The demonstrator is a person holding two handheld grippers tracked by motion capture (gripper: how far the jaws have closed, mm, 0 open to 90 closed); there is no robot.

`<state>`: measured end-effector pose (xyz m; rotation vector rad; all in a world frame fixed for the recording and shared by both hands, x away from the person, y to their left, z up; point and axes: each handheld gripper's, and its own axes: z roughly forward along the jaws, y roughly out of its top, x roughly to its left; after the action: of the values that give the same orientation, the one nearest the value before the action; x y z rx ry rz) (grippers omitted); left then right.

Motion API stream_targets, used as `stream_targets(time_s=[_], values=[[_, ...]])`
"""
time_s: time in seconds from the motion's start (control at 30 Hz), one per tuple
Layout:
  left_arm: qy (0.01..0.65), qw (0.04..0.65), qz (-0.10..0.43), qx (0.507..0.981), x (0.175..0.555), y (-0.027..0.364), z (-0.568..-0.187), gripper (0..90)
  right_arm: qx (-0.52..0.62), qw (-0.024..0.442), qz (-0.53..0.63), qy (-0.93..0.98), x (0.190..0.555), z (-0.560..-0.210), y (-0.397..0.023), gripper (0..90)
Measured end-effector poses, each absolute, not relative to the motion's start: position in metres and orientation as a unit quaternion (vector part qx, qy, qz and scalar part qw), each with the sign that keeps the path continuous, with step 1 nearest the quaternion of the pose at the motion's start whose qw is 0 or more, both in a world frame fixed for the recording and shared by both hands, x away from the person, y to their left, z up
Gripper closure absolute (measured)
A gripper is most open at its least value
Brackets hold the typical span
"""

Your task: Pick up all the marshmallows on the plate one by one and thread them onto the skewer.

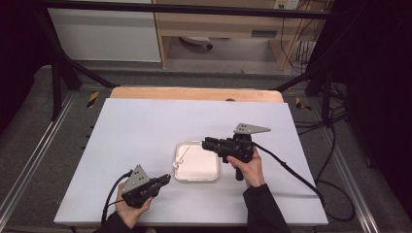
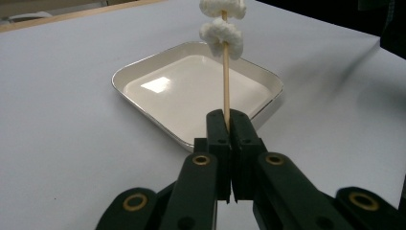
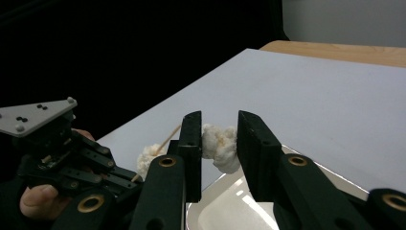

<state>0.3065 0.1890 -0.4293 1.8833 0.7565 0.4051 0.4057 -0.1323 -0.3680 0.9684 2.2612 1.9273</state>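
From above, the left gripper (image 1: 165,180) holds a skewer (image 1: 178,159) over a white tray (image 1: 197,174) while the right gripper (image 1: 208,144) reaches in. The left gripper view shows jaws pinching the skewer below two marshmallows (image 2: 221,32). The right gripper view shows the right gripper's jaws either side of a marshmallow (image 3: 219,146); contact unclear.

— Seen on the white surface (image 1: 145,126)?
— A square white tray (image 1: 206,172) near the middle, with a thin skewer (image 1: 180,158) over its left edge.
— Left tool (image 1: 165,180)?
— Low at the front left, pointing right at the tray, clamped on the skewer's near end.
— Right tool (image 1: 206,143)?
— Above the tray's far right corner, pointing left, gripped from below by a hand (image 1: 248,170).
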Motion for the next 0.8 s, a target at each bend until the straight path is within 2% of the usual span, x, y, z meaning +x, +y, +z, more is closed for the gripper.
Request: stream_targets(time_s=[0.8], values=[[0.313,0.514,0.17,0.78,0.306,0.189,-0.428,88.3,0.321,-0.046,0.646,0.69,0.412,-0.372,-0.109,72.8]])
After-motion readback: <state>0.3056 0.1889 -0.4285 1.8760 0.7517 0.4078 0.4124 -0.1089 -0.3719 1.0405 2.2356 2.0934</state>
